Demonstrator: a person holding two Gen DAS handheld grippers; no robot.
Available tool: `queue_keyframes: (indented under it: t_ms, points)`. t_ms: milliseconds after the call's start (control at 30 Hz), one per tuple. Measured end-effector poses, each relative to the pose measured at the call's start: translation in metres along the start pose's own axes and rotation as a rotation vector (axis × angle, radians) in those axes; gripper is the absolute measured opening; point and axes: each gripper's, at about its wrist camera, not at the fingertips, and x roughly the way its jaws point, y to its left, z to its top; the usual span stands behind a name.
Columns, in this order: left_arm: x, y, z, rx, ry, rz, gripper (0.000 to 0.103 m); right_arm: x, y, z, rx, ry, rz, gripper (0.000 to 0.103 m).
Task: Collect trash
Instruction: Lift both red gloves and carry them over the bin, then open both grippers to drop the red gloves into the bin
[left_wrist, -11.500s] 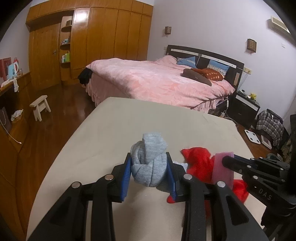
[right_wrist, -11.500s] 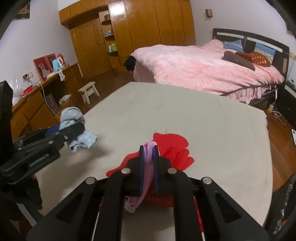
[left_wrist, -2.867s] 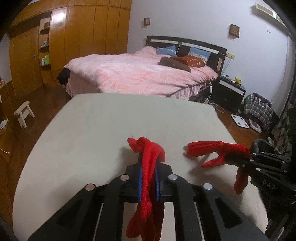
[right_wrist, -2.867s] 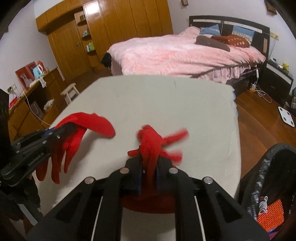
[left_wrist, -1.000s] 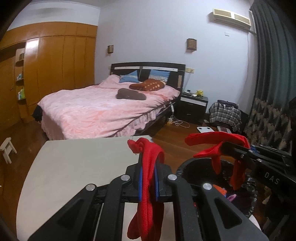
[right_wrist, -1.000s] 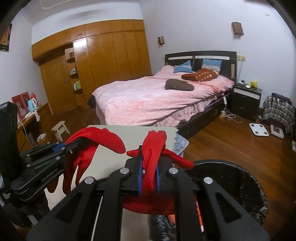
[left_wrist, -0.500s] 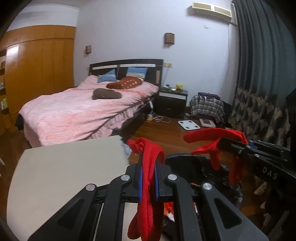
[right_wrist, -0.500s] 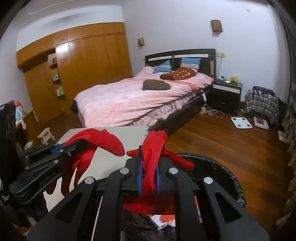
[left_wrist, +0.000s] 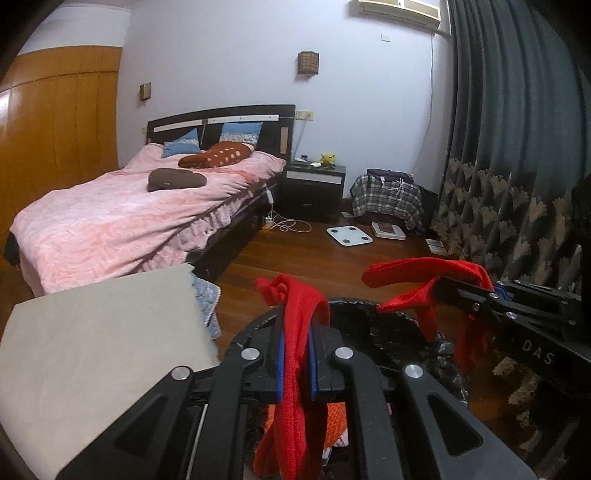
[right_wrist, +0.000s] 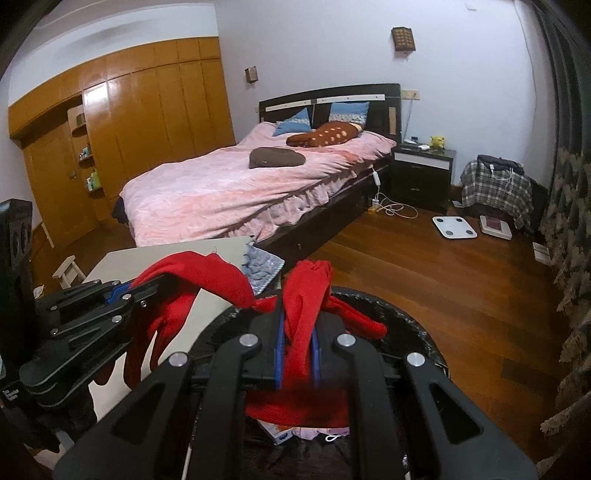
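Two red gloves hang limp over the black trash bin (left_wrist: 388, 325). One red glove (left_wrist: 295, 354) is pinched in the left claw (left_wrist: 295, 363). The other red glove (right_wrist: 303, 314) is pinched in the right claw (right_wrist: 298, 354).

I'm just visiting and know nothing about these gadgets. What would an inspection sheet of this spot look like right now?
Surface: beige table, bare where visible; quilted cloth hangs off its far corner.
Job's things: two red gloves; black trash bin below them, already holding scraps.
Clutter: white scale, plaid bundle on the wooden floor.
Grippers: left gripper shut on left red glove; right gripper shut on right red glove; both over the bin.
Cables: white cord on the floor beside the bed.
Surroundings: pink bed, wooden wardrobe, dark curtain.
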Motion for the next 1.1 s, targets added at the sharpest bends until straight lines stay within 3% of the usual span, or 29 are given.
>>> queue_keyframes:
  t_ms: [900,933,967,1033,1100]
  points:
    - [0.094,-0.009,-0.015,-0.005,0.141,-0.096,0.010,0.070,-0.044,-0.035,0.086,0.139,-0.078,0.013]
    - [0.098,-0.008,-0.016,-0.011,0.152,-0.103,0.012,0.073,-0.045,-0.035,0.079,0.149,-0.081,0.015]
    - [0.100,-0.006,-0.017,-0.022,0.161,-0.112,0.016,0.074,-0.045,-0.036,0.075,0.153,-0.086,0.024]
    - [0.106,0.000,-0.018,-0.037,0.177,-0.131,0.038,0.076,-0.043,-0.036,0.066,0.156,-0.098,0.037]
    - [0.105,0.002,-0.020,-0.038,0.175,-0.125,0.041,0.077,-0.045,-0.038,0.064,0.157,-0.106,0.045]
